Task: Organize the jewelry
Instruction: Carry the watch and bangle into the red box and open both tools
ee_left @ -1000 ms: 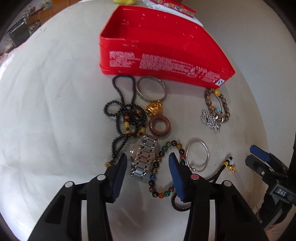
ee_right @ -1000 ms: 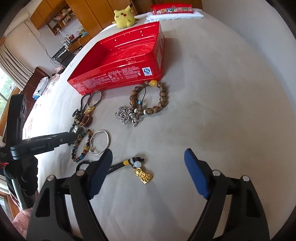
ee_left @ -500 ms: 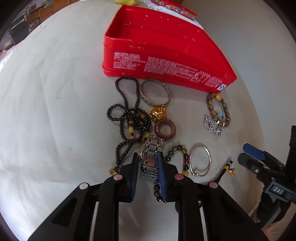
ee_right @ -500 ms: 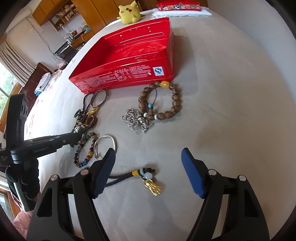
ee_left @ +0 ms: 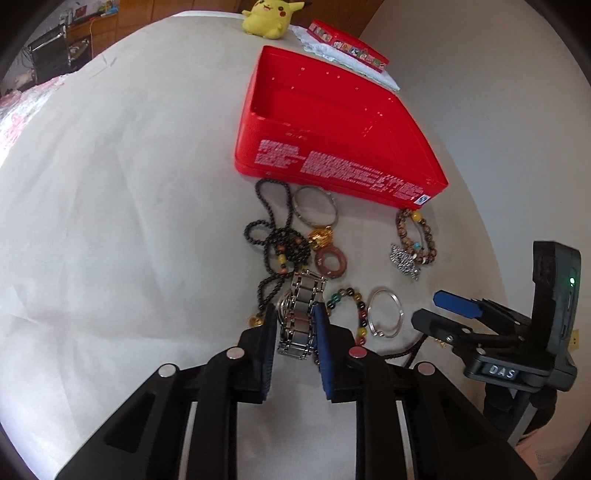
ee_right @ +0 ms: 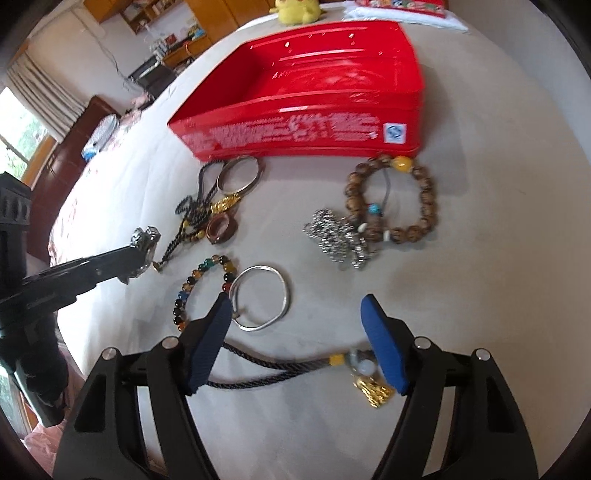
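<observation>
On the cloth-covered counter sits an open red tin box, and lots of jewelry lies in front of it. The left tongs are squeezed tight on a silver metal watch; in the right wrist view the watch is lifted a little off the cloth. Next to it lie a black bead necklace, a silver bangle close to the box, a gold charm and a brown ring. A colorful bead bracelet and a thin silver bracelet lie side by side, nearly touching. Farther to the right, a brown wooden bead bracelet lies by the box corner, with a bunched silver chain touching it. The right tongs are closing, still wide apart and not gripping. They hang over a dark braided cord with a gold pendant at its end; the cord runs between the two blue pads. A yellow plush toy sits far behind the box.
</observation>
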Demonstrator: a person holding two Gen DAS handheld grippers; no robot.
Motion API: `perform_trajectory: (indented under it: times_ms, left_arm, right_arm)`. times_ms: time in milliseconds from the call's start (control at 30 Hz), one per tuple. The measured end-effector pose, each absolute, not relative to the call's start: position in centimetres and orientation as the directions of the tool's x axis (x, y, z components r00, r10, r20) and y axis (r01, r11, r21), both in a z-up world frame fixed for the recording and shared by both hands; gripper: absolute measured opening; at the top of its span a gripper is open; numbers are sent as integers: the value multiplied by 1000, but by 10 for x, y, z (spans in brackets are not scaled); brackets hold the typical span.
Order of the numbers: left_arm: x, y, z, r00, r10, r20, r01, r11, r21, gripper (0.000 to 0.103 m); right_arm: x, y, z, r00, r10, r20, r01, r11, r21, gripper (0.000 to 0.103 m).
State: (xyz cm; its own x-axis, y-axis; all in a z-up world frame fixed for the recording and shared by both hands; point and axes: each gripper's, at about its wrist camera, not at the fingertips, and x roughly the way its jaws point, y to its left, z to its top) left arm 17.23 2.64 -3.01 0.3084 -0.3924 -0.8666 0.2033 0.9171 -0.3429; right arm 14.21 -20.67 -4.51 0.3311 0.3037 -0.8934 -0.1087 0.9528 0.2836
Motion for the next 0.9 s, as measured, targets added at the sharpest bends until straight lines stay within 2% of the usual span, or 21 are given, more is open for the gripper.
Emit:
perform_trajectory:
  times_ms: [100, 367, 500, 600, 900]
  left_arm:
    - [171, 30, -35, 309, -378, -873, 196, 923, -331, 21]
    - [171, 33, -38, 307, -379, -873, 198, 923, -331, 21]
    - [171, 33, -37, 311, -378, -872, 203, 923, -328, 21]
    - [170, 33, -37, 311, -379, -871, 202, 922, -329, 21]
    - [169, 32, -32, 324, -370, -871, 207, 926, -316, 21]
  right_arm:
    - [147, -198, -54, 289, 320, -902, -118, 947, 298, 62]
    - [146, -177, -54, 267, 297, -917, -160, 952, 262, 62]
    - [142, -161, -57, 274, 239, -931, -201, 961, 187, 61]
    - [140, -155, -58, 299, 185, -936, -213, 969, 123, 46]
    - [133, -184, -37, 336, 261, -905, -186, 960, 208, 45]
